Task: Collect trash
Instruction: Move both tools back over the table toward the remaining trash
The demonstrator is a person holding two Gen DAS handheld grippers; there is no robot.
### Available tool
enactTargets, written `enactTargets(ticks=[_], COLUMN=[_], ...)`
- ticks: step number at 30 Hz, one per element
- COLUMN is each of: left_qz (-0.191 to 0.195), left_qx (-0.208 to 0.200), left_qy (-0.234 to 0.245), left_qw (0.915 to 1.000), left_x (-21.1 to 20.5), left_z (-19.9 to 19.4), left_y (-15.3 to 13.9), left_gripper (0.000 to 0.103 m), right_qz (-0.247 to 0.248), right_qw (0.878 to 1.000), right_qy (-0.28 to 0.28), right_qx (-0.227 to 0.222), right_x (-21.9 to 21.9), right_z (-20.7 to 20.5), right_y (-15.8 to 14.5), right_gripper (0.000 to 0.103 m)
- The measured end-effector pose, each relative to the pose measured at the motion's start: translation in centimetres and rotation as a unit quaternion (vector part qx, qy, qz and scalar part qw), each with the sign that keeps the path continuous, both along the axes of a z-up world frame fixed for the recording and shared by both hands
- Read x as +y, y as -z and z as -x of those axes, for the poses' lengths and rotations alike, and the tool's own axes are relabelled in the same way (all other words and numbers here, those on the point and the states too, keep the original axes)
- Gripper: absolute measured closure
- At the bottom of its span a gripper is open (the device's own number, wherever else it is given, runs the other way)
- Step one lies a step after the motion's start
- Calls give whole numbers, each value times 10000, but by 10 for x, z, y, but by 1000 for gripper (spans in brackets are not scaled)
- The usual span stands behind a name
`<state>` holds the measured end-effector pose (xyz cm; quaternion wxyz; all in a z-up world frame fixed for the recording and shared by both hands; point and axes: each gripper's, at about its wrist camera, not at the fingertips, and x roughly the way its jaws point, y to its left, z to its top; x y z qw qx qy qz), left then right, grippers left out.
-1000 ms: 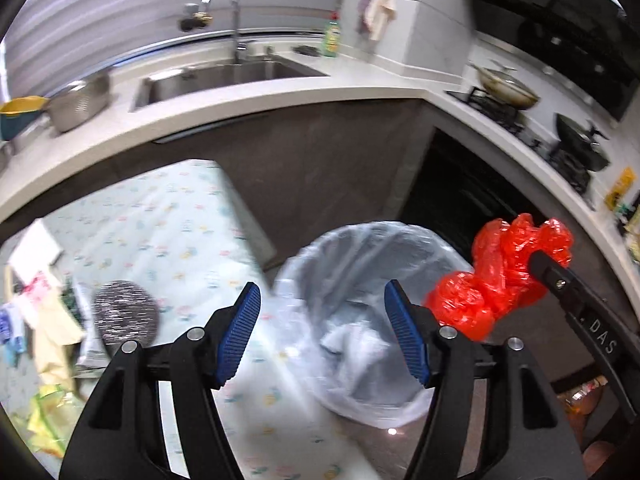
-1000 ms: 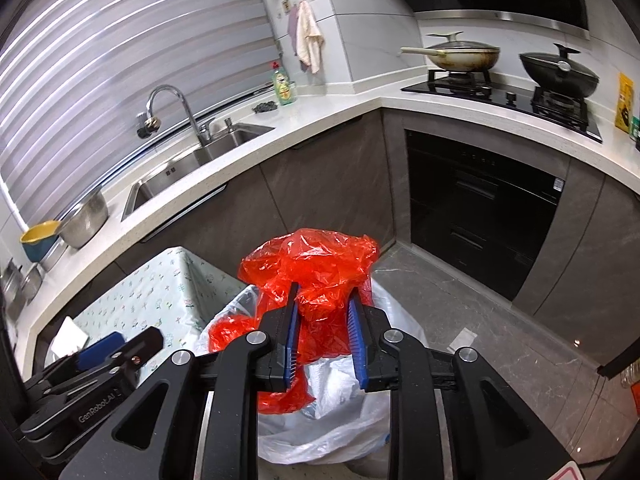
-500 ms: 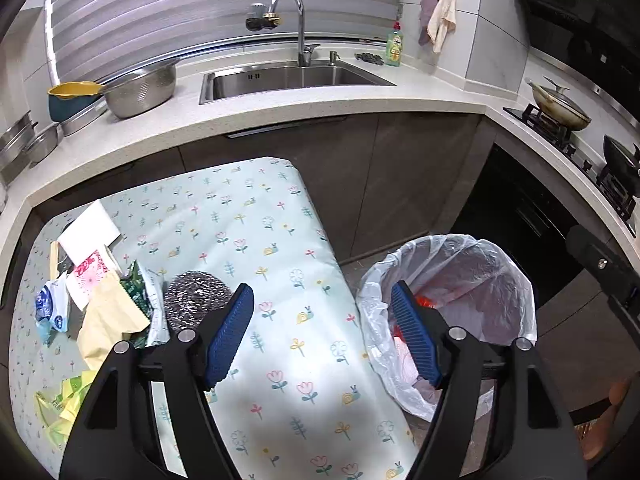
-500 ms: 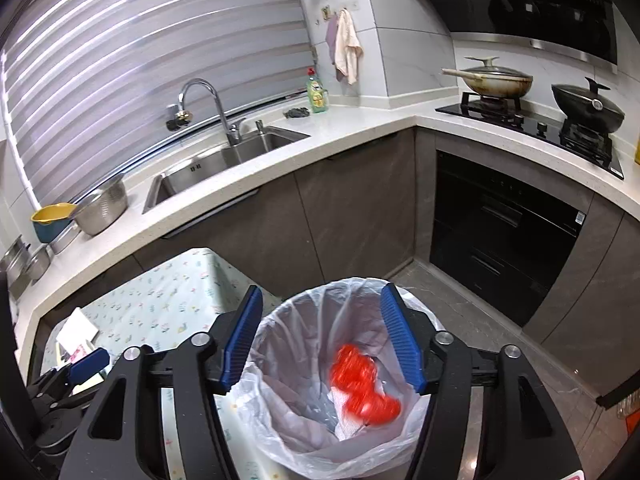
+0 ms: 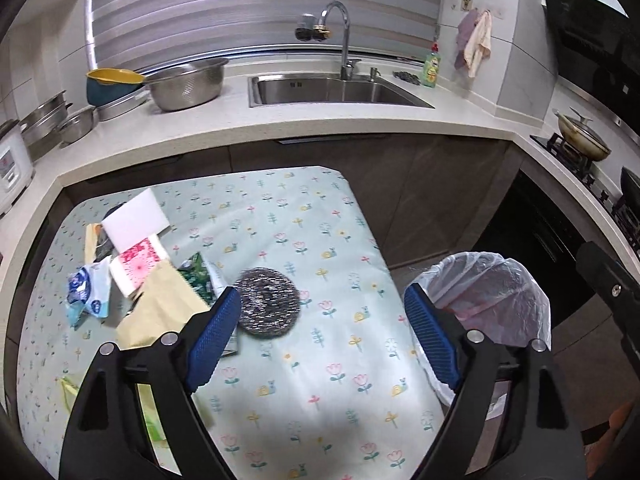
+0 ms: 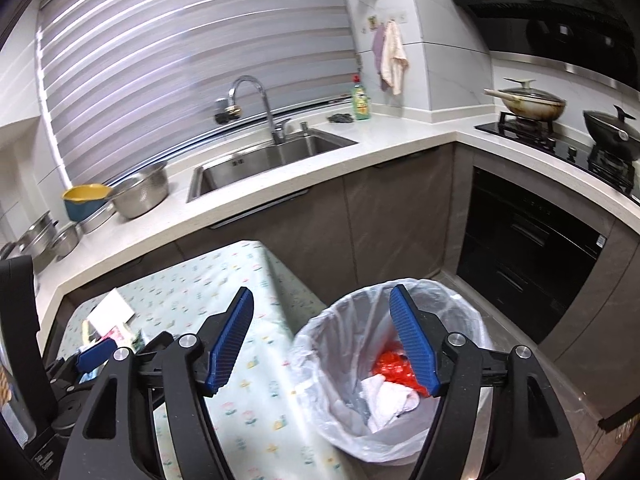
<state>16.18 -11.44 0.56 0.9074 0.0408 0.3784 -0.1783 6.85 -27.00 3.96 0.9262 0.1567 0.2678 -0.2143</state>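
One red bag [image 6: 394, 364] and white wrapping [image 6: 386, 400] are seen inside the lined bin [image 6: 460, 308]; the right gripper [image 6: 322, 338] and left gripper [image 5: 322, 338] are opening, nothing gripped.

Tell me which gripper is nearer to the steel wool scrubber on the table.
Left. The left gripper hangs just over the steel wool scrubber, its left finger beside it, opening and empty. The right gripper is off by the trash bin, also opening and empty.
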Motion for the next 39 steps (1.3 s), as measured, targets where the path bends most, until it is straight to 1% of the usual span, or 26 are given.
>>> enactTargets(ticks=[3, 12, 17, 27, 29, 32, 37, 39], left_qz=[23, 56, -66, -320, -302, -244, -188, -124], left_qx=[26, 210, 233, 315, 346, 502, 606, 710], left_qy=[-148, -586, -720, -438, -342, -165, -36, 3], left_qw=[9999, 9980, 9971, 9980, 9984, 9983, 9980, 9974], left_x=[19, 90, 129, 186, 195, 202, 206, 208], left_z=[-1, -1, 6, 25, 26, 25, 21, 19], left_y=[0, 7, 14, 46, 53, 65, 80, 86], left_gripper=[20, 20, 20, 19, 19, 19, 20, 20], right_qz=[-12, -14, -33, -185, -228, -289, -293, -280], right_qw=[9998, 9973, 9947, 9890, 9878, 9858, 9832, 9822], right_qy=[-183, -725, -991, -1356, -1412, -1490, -1586, -1610], right_qx=[13, 153, 258, 552, 617, 723, 859, 921], right_x=[17, 74, 105, 157, 164, 175, 191, 196], right_z=[-5, -24, -35, -57, -61, -70, -83, -87], right_y=[0, 8, 17, 44, 49, 58, 69, 73], right_gripper=[35, 35, 35, 35, 35, 35, 35, 35])
